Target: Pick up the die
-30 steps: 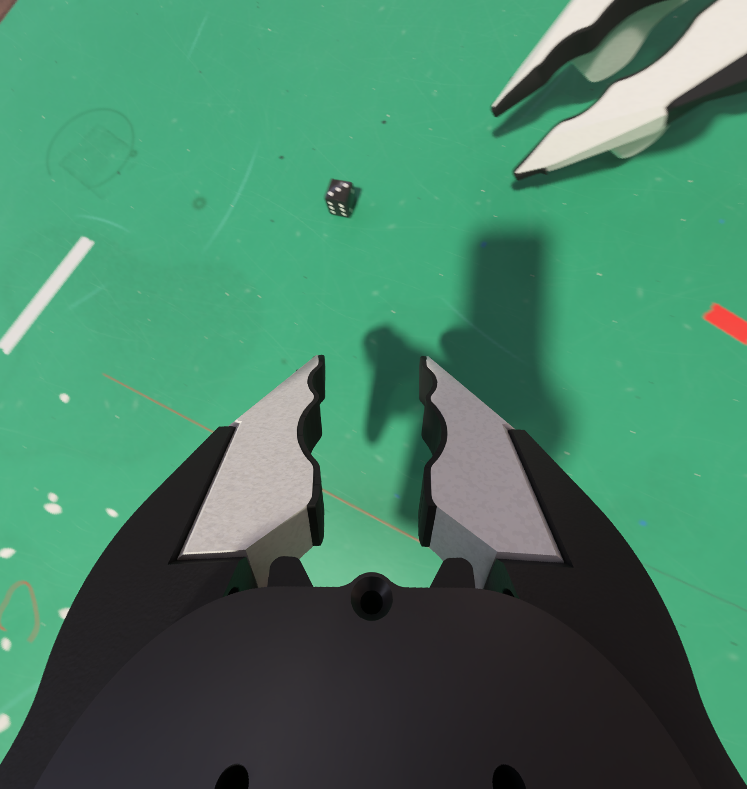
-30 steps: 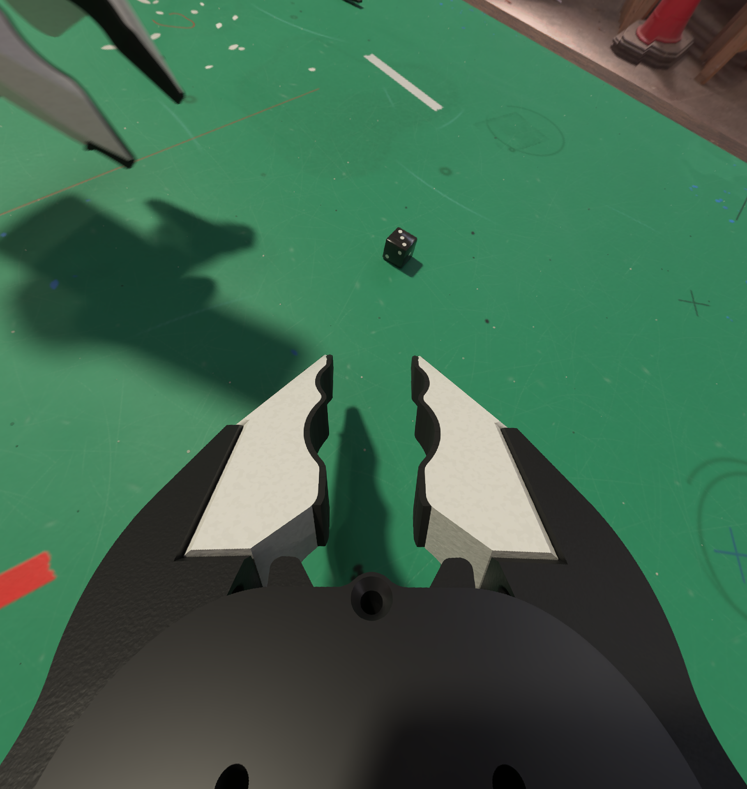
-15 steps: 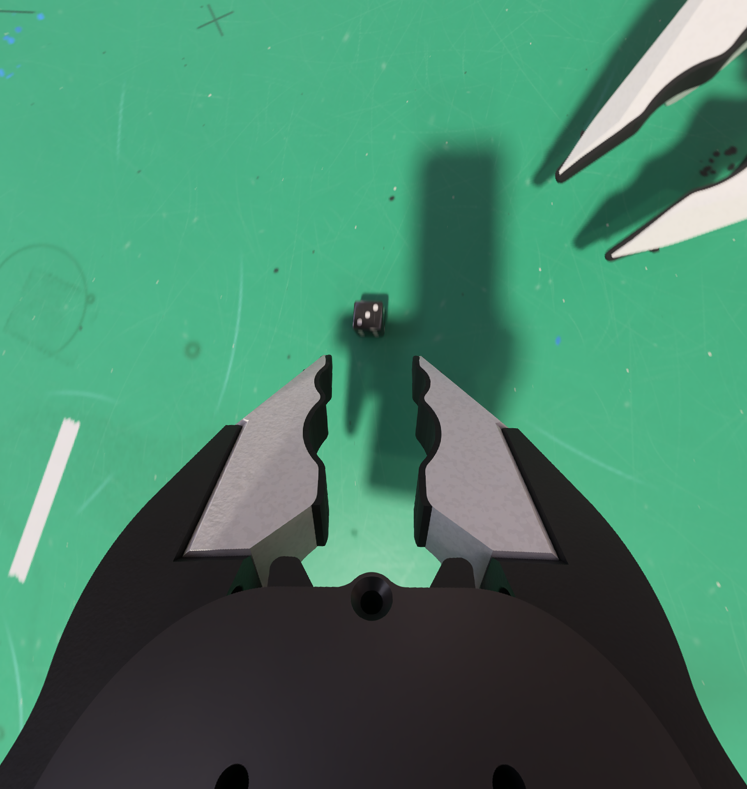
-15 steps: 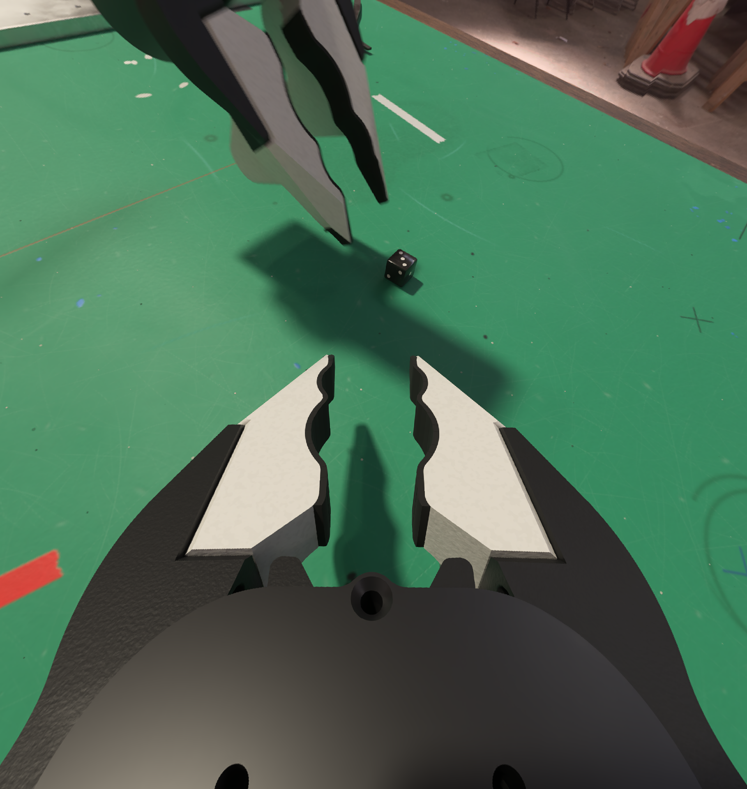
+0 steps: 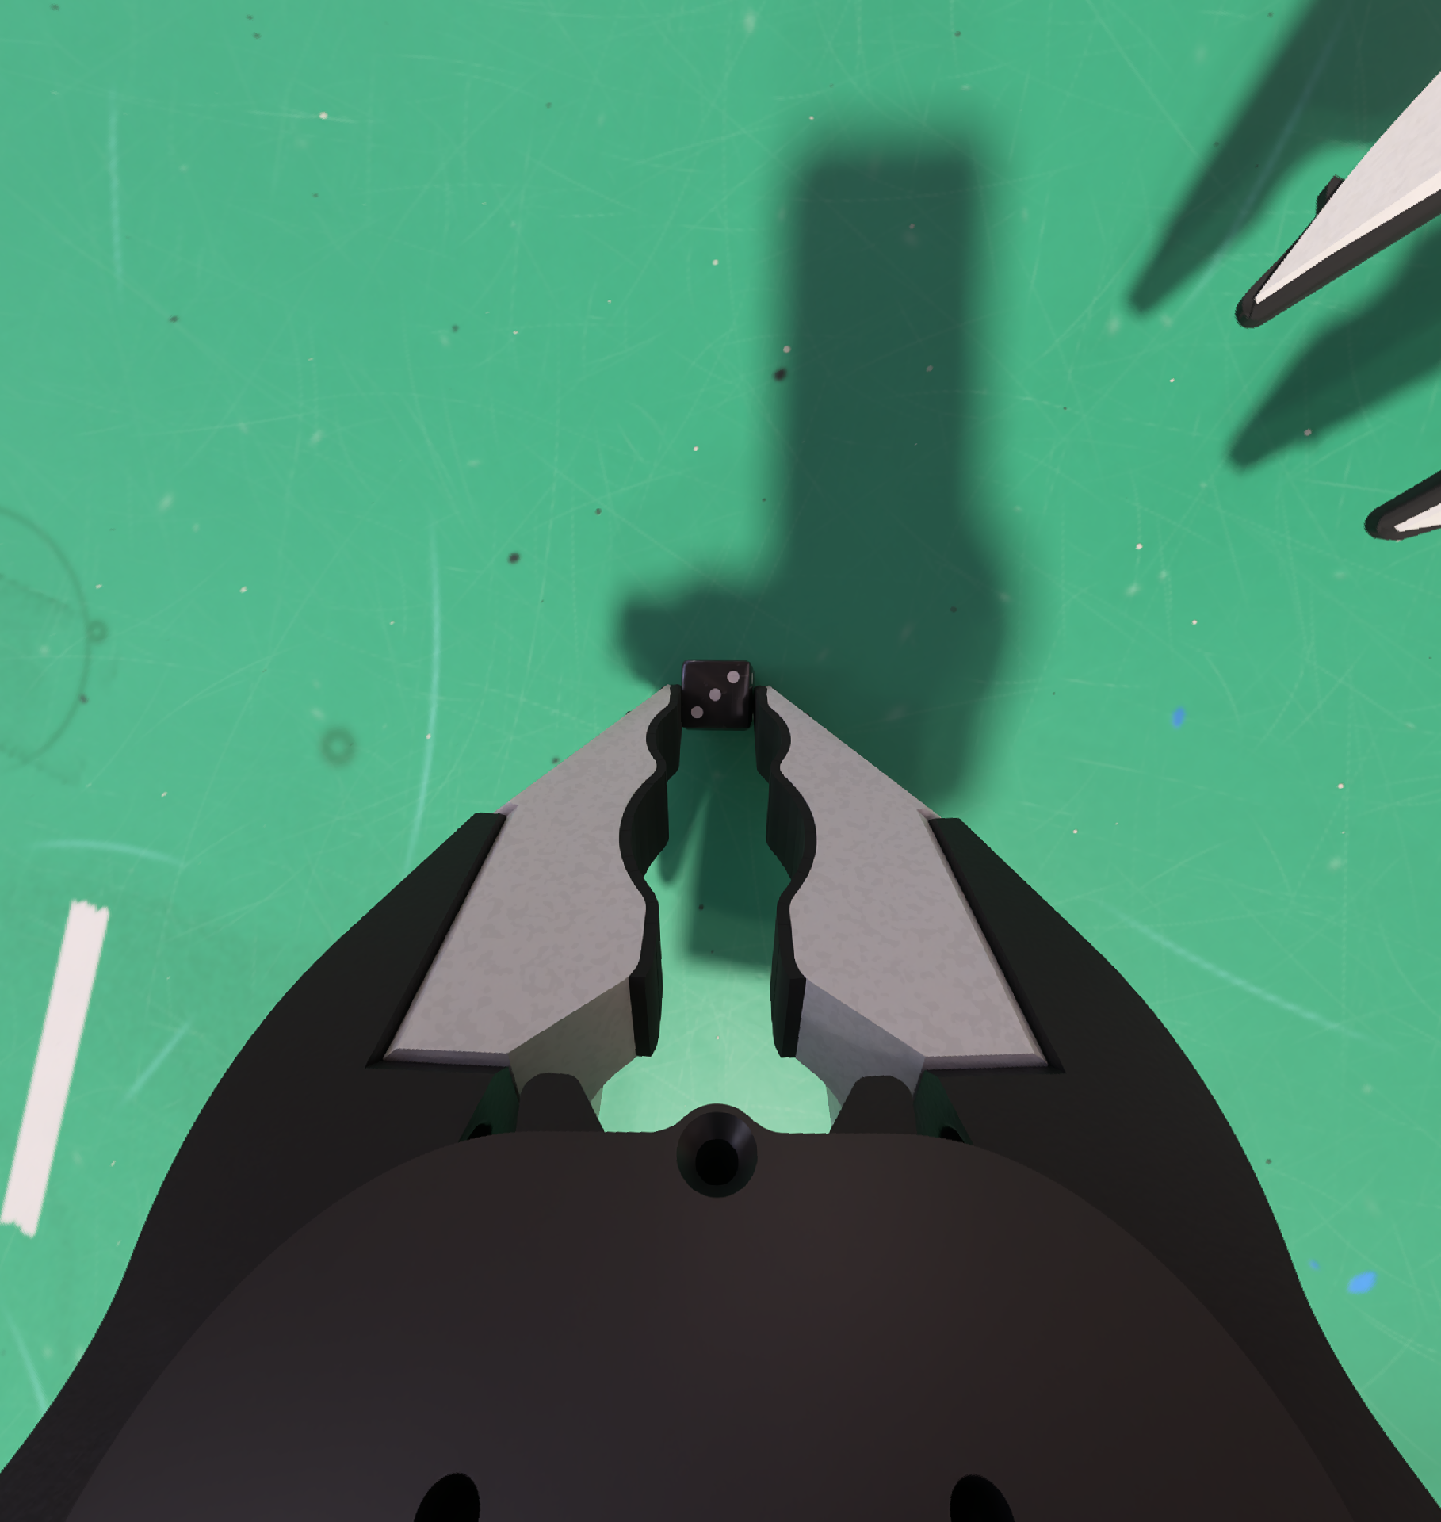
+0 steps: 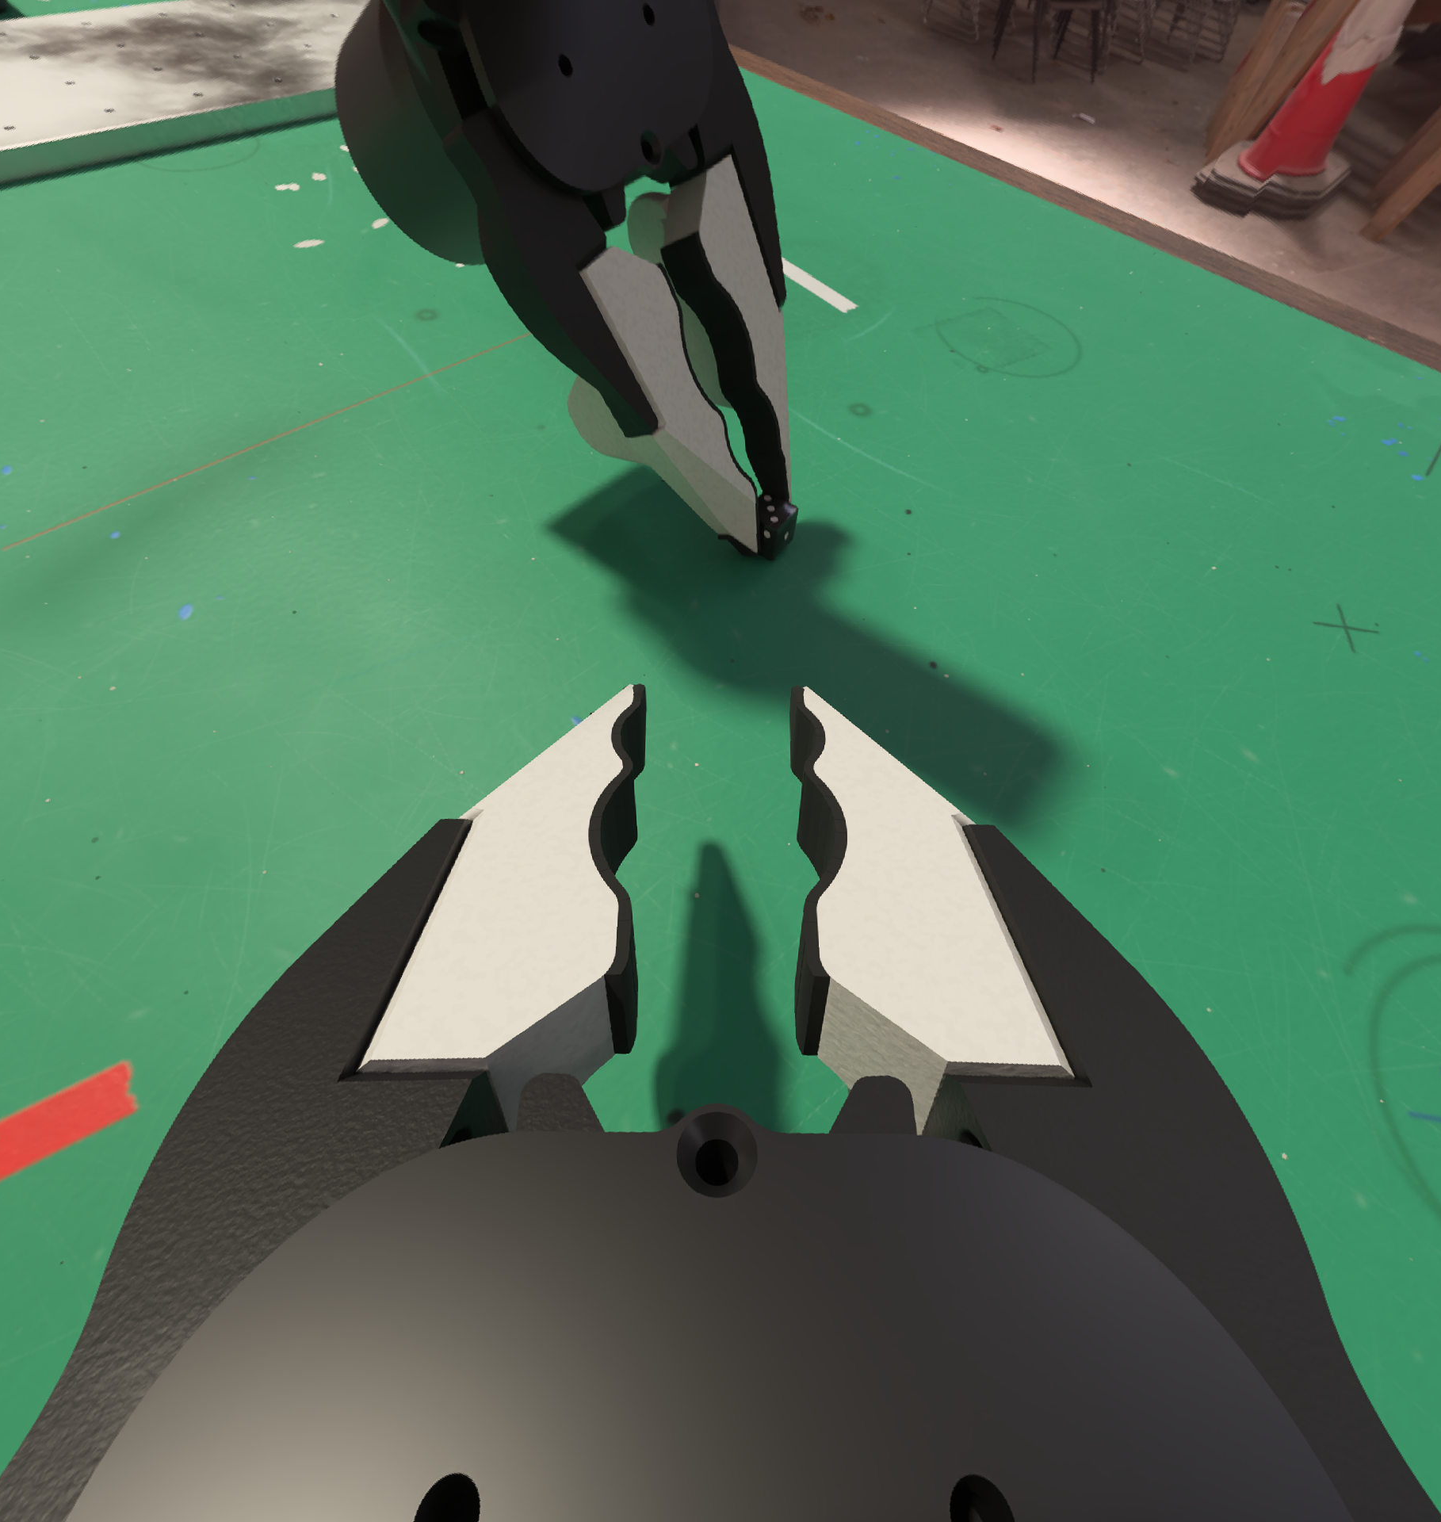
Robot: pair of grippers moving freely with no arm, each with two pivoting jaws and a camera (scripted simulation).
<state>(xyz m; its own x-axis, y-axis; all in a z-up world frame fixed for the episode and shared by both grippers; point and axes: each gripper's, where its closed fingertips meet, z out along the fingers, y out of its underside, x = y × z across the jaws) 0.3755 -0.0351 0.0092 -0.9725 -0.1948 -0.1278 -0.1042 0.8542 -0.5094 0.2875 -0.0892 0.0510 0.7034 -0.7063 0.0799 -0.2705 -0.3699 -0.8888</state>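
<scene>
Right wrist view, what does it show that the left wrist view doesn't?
Only the right wrist view shows the red tape strip, the traffic cone beyond the mat's edge, and the left hand-held gripper's black body. Only the left wrist view shows the die's three-dot face between the fingertips. Both show the die, the green mat, the white tape strip, and the right hand-held gripper, open and apart from the die.

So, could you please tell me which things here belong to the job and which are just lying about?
Part of the job:
- black die, pinched between the tips of the left claw

Just lying about:
- right claw, open and idle
- white tape strip
- red tape strip
- traffic cone beyond the mat
</scene>
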